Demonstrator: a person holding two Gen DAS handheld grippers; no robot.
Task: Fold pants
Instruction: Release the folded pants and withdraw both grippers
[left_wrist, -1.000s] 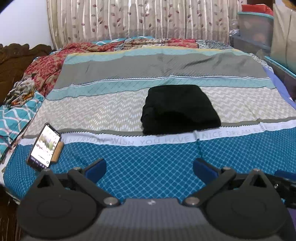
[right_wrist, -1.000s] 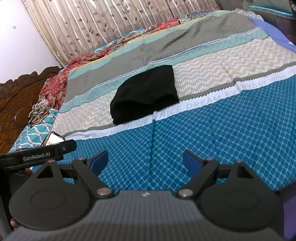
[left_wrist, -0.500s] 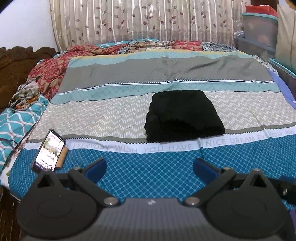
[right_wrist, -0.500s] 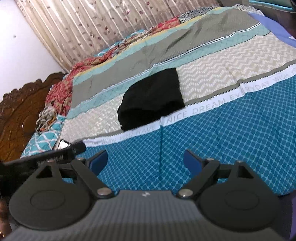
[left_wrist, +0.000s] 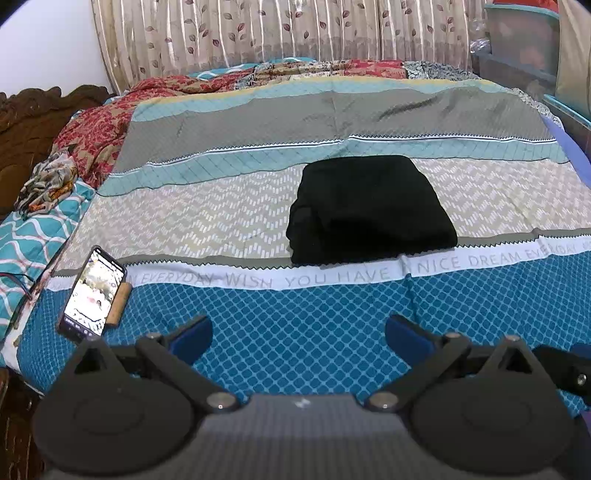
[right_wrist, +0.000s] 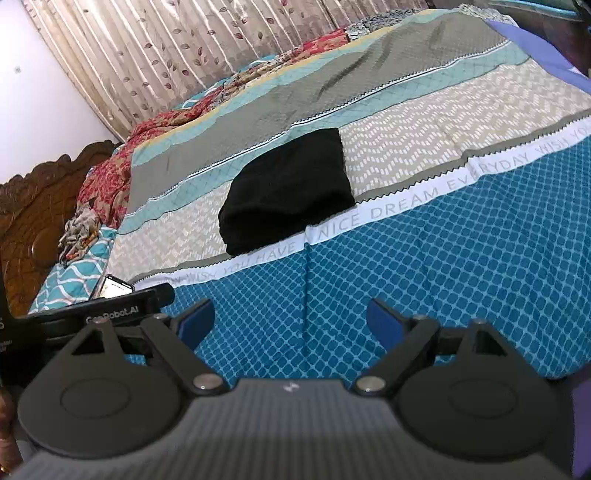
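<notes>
The black pants (left_wrist: 369, 210) lie folded into a compact rectangle on the striped bedspread (left_wrist: 258, 221), in the middle of the bed; they also show in the right wrist view (right_wrist: 288, 192). My left gripper (left_wrist: 299, 336) is open and empty, held over the blue front part of the bed, well short of the pants. My right gripper (right_wrist: 290, 321) is open and empty, also back from the pants. The left gripper's body (right_wrist: 110, 314) shows at the left in the right wrist view.
A lit phone (left_wrist: 94, 291) lies by the bed's front left edge. Crumpled cloths (left_wrist: 48, 181) and a wooden headboard (right_wrist: 33, 221) are at the left. Curtains (left_wrist: 295, 33) hang behind the bed. Storage boxes (left_wrist: 524, 44) stand at the right.
Both grippers have drawn back and tilted slightly; the pants appear a little lower and farther in each view. The pants have not moved. Both grippers stay open.
</notes>
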